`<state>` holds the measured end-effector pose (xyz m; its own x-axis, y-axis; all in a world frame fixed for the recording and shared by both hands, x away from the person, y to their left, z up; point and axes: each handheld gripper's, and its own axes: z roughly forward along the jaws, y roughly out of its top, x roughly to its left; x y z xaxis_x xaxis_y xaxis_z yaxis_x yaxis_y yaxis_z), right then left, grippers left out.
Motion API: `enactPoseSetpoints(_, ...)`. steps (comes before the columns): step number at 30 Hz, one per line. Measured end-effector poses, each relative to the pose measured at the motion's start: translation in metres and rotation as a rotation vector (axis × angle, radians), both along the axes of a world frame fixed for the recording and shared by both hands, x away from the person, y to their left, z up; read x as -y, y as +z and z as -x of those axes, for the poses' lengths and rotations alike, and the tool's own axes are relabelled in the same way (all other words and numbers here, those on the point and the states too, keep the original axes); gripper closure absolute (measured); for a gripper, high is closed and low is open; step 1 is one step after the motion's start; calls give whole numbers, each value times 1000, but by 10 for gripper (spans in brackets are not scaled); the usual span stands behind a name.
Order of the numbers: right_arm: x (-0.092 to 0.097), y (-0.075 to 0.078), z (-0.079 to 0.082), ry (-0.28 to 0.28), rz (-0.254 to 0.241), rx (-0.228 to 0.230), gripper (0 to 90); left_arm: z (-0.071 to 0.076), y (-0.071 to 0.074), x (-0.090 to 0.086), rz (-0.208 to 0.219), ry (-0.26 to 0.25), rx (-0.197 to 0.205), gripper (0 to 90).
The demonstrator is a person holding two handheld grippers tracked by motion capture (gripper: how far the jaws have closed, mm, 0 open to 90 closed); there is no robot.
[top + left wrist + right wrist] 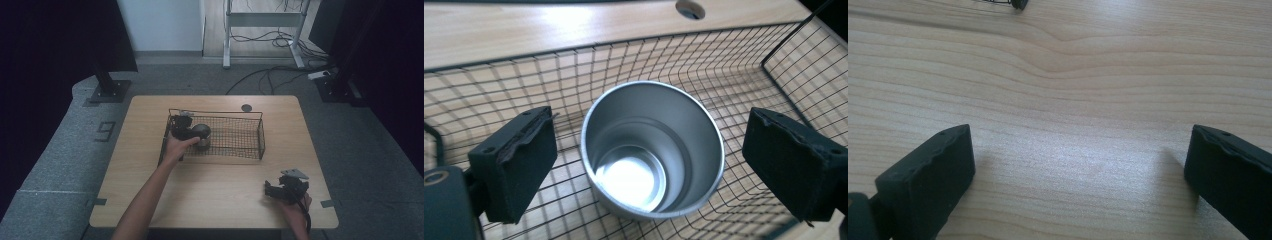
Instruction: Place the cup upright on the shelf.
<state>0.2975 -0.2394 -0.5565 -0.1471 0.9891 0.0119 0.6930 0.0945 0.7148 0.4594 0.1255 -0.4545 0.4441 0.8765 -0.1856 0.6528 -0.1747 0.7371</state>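
The left gripper (pixel 186 131) and hand are hiding part of the cup (pixel 202 132); the basket's (pixel 784 45) far corners are running off-frame.

The high view was dim and murky, its sides near black; both tool views were brighter, with glare inside the steel cup (pixel 651 155).

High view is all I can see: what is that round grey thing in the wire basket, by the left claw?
Observer: A metal cup, empty; the left gripper view looks into its mouth.
Operator: Is the claw squeezing it?
Observer: No. The left claw is open, its pads clear of the cup on both sides.
Operator: And the other one?
Observer: The right claw is open too, with bare wooden table between its jaws.
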Motion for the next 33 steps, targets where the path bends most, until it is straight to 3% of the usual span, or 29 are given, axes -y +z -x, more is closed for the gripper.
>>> enactPoseSetpoints(16,0,0,0,-4,0,0,0,33,15,-25,55,-74,52,120)
enactPoseSetpoints(22,0,0,0,-4,1,-1,0,57,20,-38,81,-90,112,144)
enactPoseSetpoints(27,0,0,0,-7,-2,-1,0,75,18,-48,109,-115,121,144)
enactPoseSetpoints(33,0,0,0,-8,-2,-2,0,96,5,-62,102,-122,122,146)
